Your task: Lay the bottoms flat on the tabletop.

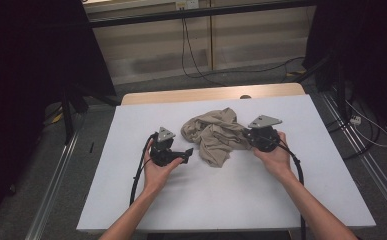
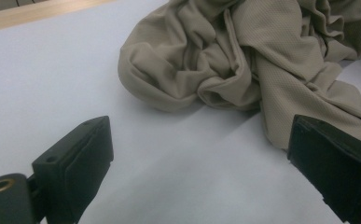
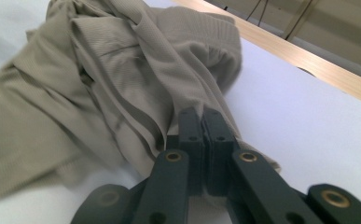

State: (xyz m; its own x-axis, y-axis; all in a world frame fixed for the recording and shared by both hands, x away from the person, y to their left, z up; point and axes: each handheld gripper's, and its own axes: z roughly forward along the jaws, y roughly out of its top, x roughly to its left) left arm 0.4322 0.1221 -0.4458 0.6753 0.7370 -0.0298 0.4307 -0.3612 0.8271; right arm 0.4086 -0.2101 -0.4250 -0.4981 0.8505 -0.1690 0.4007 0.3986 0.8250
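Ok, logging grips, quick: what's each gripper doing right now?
Left gripper: open, holding nothing.
Right gripper: jaws shut on the beige garment.

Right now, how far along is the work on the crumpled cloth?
Early. Done: the right gripper has pinched an edge of the beige cloth. In hand: the left gripper waits open beside it, apart. Left: the cloth is bunched on the white table, neither spread nor folded.
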